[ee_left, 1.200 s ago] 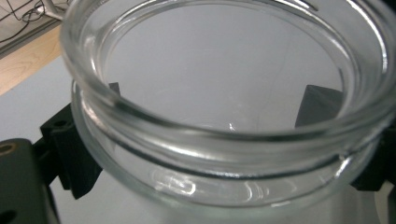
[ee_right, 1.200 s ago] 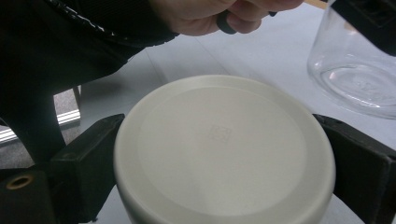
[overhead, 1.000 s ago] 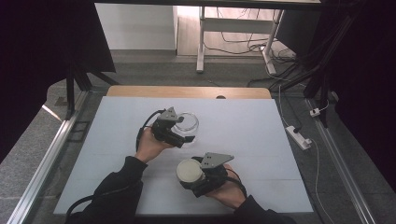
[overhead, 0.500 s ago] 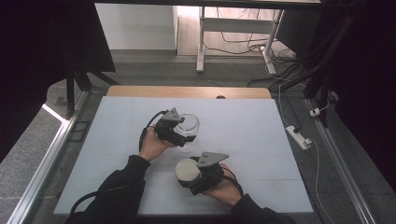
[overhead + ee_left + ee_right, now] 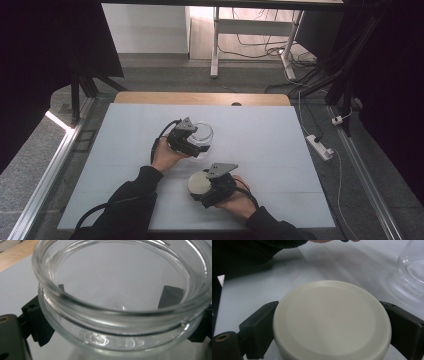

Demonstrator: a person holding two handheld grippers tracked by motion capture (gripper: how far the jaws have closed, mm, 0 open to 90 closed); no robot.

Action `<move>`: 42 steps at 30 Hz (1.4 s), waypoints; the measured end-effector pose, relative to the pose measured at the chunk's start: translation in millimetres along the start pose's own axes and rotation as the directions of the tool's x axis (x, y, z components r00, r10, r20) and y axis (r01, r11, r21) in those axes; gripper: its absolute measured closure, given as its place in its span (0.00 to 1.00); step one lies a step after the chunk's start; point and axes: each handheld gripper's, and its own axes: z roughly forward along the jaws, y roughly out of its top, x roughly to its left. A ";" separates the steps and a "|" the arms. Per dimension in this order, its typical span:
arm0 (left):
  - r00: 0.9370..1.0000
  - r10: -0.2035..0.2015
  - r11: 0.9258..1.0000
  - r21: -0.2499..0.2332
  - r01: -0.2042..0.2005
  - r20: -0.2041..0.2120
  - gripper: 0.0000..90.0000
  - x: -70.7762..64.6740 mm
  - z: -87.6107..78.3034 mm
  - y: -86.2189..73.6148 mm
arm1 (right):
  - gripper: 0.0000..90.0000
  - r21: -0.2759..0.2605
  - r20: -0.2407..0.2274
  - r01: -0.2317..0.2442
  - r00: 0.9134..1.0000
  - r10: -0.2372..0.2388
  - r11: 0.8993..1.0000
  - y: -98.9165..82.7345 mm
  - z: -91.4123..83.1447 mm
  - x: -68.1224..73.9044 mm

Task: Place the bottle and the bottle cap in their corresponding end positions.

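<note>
Meanwhile the right gripper (image 5: pixel 201 189) — jaws clamping the lid (image 5: pixel 199 184) — has edged left; left gripper (image 5: pixel 196 145) grips the jar (image 5: pixel 201 135).

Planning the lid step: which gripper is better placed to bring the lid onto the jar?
The right gripper: its jaws already flank the cream lid. The left gripper is occupied, its jaws on either side of the open glass jar, so it probably steadies it.

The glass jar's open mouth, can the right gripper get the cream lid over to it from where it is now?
Probably yes. The right gripper holds the lid, the glass jar sits close by in the left gripper, and bare table lies between them.
</note>
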 end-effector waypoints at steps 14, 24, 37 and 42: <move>1.000 0.003 1.000 -0.005 -0.003 -0.003 0.08 1.6 8.0 -5.5 | 0.08 0.105 0.042 -0.006 0.999 0.001 0.994 0.3 12.9 -3.9; 1.000 0.022 1.000 0.015 -0.021 -0.008 0.08 2.3 11.7 -7.2 | 0.07 0.143 0.052 -0.002 0.999 -0.005 0.990 1.1 16.5 -3.0; 1.000 0.001 1.000 0.019 -0.001 0.000 0.06 3.1 10.9 -5.4 | 0.01 0.127 0.028 -0.007 1.000 0.003 0.992 1.1 14.7 -4.2; 0.999 -0.028 1.000 0.002 0.028 0.024 0.03 4.7 5.4 -3.5 | 0.00 0.114 0.022 -0.016 1.000 0.014 0.993 1.1 13.1 -4.3</move>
